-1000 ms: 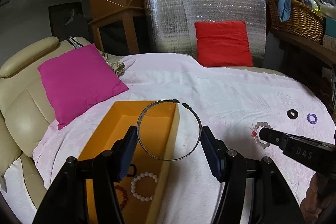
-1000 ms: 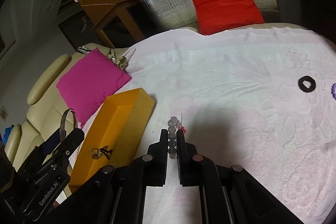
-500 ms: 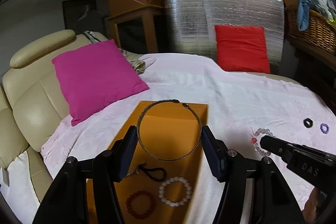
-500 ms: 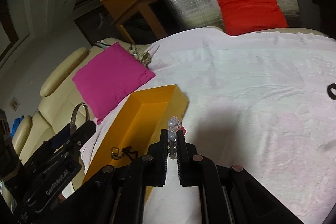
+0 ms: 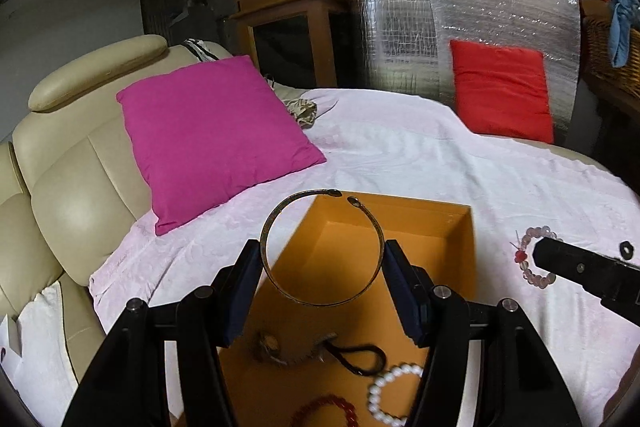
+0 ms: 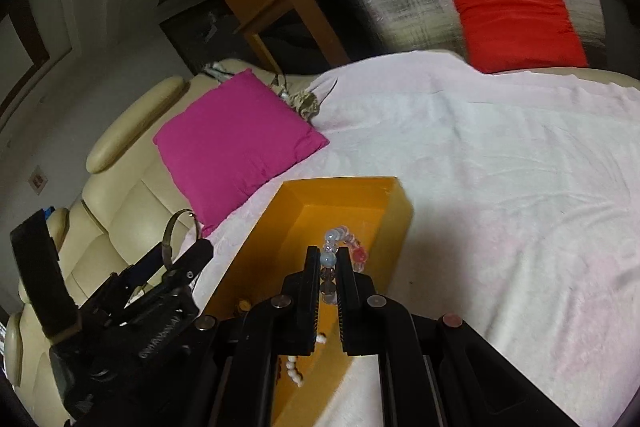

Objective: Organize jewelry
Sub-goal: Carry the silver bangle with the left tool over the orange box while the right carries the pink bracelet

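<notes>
Jewelry is split between both grippers and the orange box (image 5: 436,227). Left gripper (image 5: 322,263) clamps a thin open metal bangle (image 5: 280,219) by its two sides, pads pressing on the ring, jaws roughly half spread. Bangle stands tilted, its gap with the two knobbed ends at the far top, hanging over the near-left part of the box. Right gripper (image 6: 329,259) is pinched tight on a pale pink bead bracelet (image 6: 340,237) with one red bead; the loop sticks out past the fingertips, over the open box in the right wrist view. In the left wrist view the same bracelet (image 5: 534,259) shows at the tip of the right gripper, right of the box wall, above the cloth.

Box sits on a pale pink cloth (image 6: 500,167) spread over a cream leather sofa (image 5: 80,167). Inside the box, near end: white bead bracelet (image 5: 390,393), red bead bracelet (image 5: 328,411), black cord loop (image 5: 360,355) and a small blurred brownish piece just beside it, can't tell what. Black ring (image 5: 626,249) lies on the cloth at the far right, well apart from the box. Magenta cushion (image 5: 212,135) leans on the sofa back left of the box, near its far corner. Red cushion (image 5: 500,91) stands against a silver foil panel (image 5: 400,27) at the far side.
</notes>
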`<state>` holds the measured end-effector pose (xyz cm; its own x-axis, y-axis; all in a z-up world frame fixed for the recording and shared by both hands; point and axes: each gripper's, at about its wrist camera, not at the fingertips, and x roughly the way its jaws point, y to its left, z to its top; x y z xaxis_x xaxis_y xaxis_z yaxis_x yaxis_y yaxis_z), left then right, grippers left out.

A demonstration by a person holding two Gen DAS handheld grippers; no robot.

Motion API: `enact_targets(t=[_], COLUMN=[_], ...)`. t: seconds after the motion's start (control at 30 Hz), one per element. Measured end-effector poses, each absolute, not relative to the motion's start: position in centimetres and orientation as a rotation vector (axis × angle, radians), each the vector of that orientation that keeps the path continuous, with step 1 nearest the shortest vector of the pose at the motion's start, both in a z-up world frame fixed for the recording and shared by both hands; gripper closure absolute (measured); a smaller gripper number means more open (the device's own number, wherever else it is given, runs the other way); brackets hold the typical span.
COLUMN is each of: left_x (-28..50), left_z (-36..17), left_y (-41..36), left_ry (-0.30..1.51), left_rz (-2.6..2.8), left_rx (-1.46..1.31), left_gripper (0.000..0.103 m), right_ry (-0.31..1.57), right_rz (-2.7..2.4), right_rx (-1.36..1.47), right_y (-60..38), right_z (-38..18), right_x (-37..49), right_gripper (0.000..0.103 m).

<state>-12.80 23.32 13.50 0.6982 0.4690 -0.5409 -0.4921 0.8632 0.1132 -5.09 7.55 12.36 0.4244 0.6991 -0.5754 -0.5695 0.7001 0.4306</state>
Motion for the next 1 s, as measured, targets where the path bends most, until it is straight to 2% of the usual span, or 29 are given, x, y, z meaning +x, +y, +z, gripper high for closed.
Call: enact_targets(t=[0.4,0.9,0.93,1.0], left_x=[-9.7,-6.1,-6.0,-5.9], left_z=[10.7,5.1,4.9,4.7], left_y=[27.3,29.7,29.7,29.8], left_ry=[0.660,0.861,0.873,0.884], left_rz=[0.562,0.548,0.550,0.548], left_rx=[-0.037,-0.019,-0.016,-0.016], left_gripper=[0.040,0.039,0.039,0.039], right_ry=[0.913,0.976,0.976,0.972], right_rz=[0.832,0.733,0.727,0.722], right_rx=[0.073,-0.017,-0.014,0.010], right_y=[15.6,19.8,19.8,19.5], right_z=[10.0,6.8,6.7,6.9], right_x=[-1.0,2.3,2.6,2.9], right_gripper=[0.094,0.093,0.091,0.080])
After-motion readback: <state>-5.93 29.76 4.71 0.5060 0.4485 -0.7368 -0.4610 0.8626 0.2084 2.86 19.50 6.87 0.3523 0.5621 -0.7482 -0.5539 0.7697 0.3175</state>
